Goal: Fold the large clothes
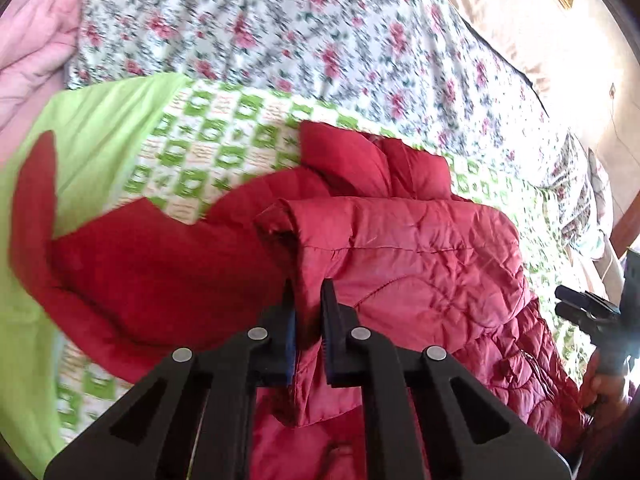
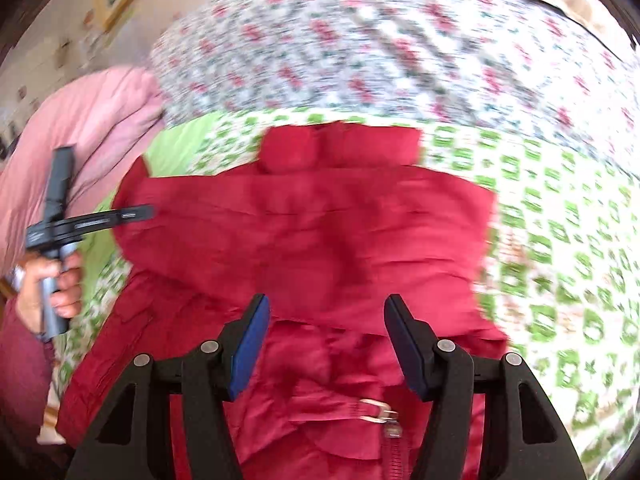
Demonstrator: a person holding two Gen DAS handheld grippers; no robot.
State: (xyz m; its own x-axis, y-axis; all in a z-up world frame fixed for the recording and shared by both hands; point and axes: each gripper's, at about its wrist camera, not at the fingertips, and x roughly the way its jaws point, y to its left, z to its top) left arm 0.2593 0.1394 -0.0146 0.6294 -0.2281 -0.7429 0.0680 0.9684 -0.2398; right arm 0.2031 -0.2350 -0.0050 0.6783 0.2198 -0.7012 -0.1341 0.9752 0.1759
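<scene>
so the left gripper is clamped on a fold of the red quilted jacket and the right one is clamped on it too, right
Not quite: the right gripper is open, jaws apart above the red quilted jacket, as the right wrist view shows. The left gripper is indeed clamped on a fold.

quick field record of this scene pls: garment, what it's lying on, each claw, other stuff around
garment: red quilted jacket, partly folded, zipper and buckle toward the camera in the right wrist view
surface: green-and-white patterned blanket over a floral bedspread
left claw: shut on a fold of the jacket
right claw: open above the jacket, nothing between the pads
other: pink quilt beside the jacket
</scene>
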